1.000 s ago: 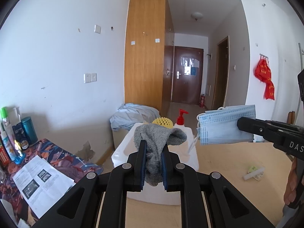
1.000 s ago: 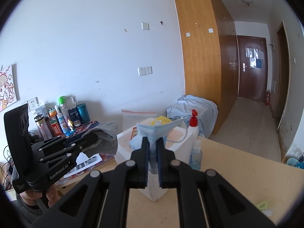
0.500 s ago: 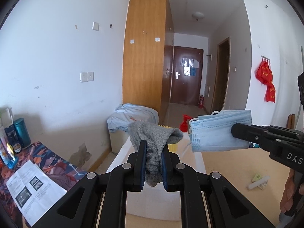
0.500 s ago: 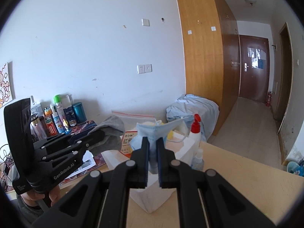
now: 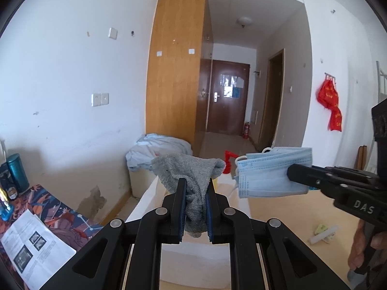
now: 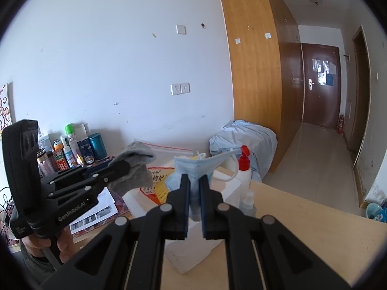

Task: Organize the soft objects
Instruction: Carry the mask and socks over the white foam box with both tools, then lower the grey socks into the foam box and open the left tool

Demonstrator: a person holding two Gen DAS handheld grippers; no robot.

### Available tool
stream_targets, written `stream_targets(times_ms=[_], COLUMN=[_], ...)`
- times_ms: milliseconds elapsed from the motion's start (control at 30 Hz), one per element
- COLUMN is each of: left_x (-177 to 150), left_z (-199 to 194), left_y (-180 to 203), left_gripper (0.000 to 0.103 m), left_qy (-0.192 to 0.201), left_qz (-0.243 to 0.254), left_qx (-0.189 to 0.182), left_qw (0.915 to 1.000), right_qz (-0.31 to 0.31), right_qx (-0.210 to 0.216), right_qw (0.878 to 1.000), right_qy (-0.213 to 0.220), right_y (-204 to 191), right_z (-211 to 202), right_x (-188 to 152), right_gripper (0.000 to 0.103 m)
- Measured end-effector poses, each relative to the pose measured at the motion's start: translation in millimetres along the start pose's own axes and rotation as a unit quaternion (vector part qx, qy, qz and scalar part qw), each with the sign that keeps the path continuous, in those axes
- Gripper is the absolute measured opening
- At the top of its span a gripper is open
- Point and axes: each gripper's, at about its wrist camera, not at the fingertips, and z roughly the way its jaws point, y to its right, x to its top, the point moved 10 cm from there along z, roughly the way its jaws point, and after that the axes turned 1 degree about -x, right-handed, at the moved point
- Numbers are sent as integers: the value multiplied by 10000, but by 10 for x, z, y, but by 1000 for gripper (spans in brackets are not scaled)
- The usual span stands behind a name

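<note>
- The left hand-held gripper (image 5: 195, 204) pinches a grey sock (image 5: 191, 176), held above the white box (image 5: 193, 258).
- The right hand-held gripper (image 6: 194, 201) pinches a blue mask (image 6: 193, 169), just right of the sock.
- Only the right view shows the bottles (image 6: 70, 149) at the desk's (image 6: 302, 220) far left; only the left view shows a red hanging (image 5: 332, 111) on the right wall.

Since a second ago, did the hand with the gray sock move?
Yes. The left gripper, shut on the gray sock, moved toward the white foam box; the bottles at the view's left edge slid away.
</note>
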Motion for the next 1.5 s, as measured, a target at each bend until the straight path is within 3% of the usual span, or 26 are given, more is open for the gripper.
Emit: stream_targets(times_ms=[233,633,667,700,800,833,967,1200,1500], left_x=[83,-217,-231,-241,-275,-272,-227,-281,-319], left_z=[155,515,528,535,547,530,430,345,96], left_y=[202,193,203,207,216,214,244,183,124], left_gripper=[15,18,19,29,68,75,76,77,86], left_qy=[-59,-530,-545,-547,-542,-499,-299,-303,-186], left_qz=[108,27,58,99,223,226,310,219,126], left_qx=[-199,-171,-179,-162,-55,-46,-83,-97,-151], left_qw=[9997,9984,9983,9983,9983,9985,9990,9993,9996], right_qz=[41,100,95,92,80,87,100,80,52], right_qx=[11,12,7,12,12,9,-1,27,73], right_qw=[10000,9999,10000,10000,10000,10000,9999,10000,10000], right_qy=[64,20,22,21,17,14,7,0,-12], right_y=[33,111,106,108,114,122,133,111,74], right_z=[-40,1,5,-1,1,7,11,24,22], right_x=[25,43,46,45,32,35,18,8,2], right_gripper=[10,10,10,10,10,10,10,10,10])
